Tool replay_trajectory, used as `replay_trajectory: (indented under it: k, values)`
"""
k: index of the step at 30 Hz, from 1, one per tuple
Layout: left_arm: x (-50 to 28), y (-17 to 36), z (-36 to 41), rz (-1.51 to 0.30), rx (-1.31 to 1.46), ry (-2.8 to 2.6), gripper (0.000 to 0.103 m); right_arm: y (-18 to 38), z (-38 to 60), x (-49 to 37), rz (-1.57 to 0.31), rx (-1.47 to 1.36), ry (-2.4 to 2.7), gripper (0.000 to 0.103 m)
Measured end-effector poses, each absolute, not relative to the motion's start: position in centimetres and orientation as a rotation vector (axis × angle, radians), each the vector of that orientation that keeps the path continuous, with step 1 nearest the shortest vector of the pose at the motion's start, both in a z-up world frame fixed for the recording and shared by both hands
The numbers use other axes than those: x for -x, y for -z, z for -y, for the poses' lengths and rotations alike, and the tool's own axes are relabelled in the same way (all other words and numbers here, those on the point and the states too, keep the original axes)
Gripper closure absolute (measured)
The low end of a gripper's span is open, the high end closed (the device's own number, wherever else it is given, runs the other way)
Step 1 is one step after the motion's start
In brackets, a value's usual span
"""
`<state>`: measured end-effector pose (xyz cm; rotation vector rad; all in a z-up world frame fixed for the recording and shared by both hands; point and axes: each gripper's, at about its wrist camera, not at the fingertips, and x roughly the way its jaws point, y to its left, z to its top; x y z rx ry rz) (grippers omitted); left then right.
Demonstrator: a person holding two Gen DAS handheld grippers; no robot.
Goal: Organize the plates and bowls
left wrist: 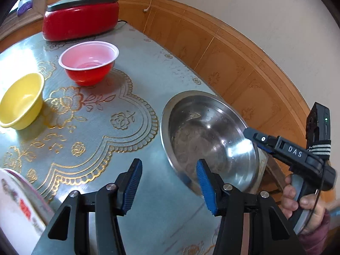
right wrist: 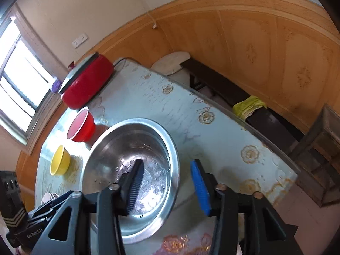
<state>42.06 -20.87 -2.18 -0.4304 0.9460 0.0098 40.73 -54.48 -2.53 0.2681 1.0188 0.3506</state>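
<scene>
While both claws stand partly open, the right claw (right wrist: 165,182) straddles the steel bowl's (right wrist: 119,148) rim without gripping; left claw (left wrist: 169,186) holds nothing — red bowl (left wrist: 89,63) and yellow bowl (left wrist: 21,101) empty.

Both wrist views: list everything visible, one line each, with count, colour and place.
steel basin: 1, silver, table's near edge, straddled by the right gripper
red bowl: 1, pink inside, behind the basin
yellow bowl: 1, left of the red bowl
electric cooker: 1, red, grey lid, far end
printed plate: 1, white, lower left
table: 1, pale blue cloth, gold flowers
bench: 1, dark, along the wall
left gripper: open, empty
right gripper: open
hand: 1, holding the right gripper
</scene>
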Motion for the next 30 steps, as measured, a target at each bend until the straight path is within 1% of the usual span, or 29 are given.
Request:
replay_trajectory:
  k: [1, 3, 4, 7, 8, 17, 21, 23, 25, 30]
  values:
    - [-42.6, 2.6, 20.9, -0.957, 0.436, -0.014, 0.069, 2.9, 54.3, -41.1, -1.031, -0.259, -0.354, 0.068]
    - [-43.7, 3.4, 21.2, -0.98, 0.454, 0.002, 0.081, 3.6, 53.8, -41.5, -1.049, -0.24, -0.375, 0.078]
    - [-43.8, 3.5, 21.3, -0.977, 0.457, -0.003, 0.085, 3.8, 53.6, -41.5, -1.052, -0.221, -0.375, 0.083]
    - [-43.4, 3.3, 21.5, -0.971, 0.44, -0.032, 0.084, 4.0, 53.1, -41.4, -1.055, -0.171, -0.385, 0.092]
    - [-43.0, 3.3, 21.4, -0.974, 0.444, -0.039, 0.084, 4.0, 53.0, -41.4, -1.062, -0.176, -0.408, 0.093]
    - [-38.0, 2.4, 19.8, -0.992, 0.354, -0.135, 0.082, 4.3, 49.0, -38.7, -1.091, -0.143, -0.542, 0.093]
    - [-36.6, 3.0, 19.6, -1.008, 0.332, -0.142, 0.077, 4.7, 47.3, -38.1, -1.094, -0.123, -0.541, 0.093]
    - [-36.2, 3.0, 19.8, -1.0, 0.307, -0.142, 0.076, 4.6, 46.7, -37.9, -1.083, -0.093, -0.527, 0.093]
    - [-35.9, 3.0, 19.7, -0.992, 0.294, -0.138, 0.073, 4.7, 46.2, -37.8, -1.087, -0.094, -0.518, 0.093]
    - [-35.3, 3.0, 19.2, -0.977, 0.277, -0.136, 0.072, 5.0, 45.1, -37.6, -1.091, -0.081, -0.501, 0.092]
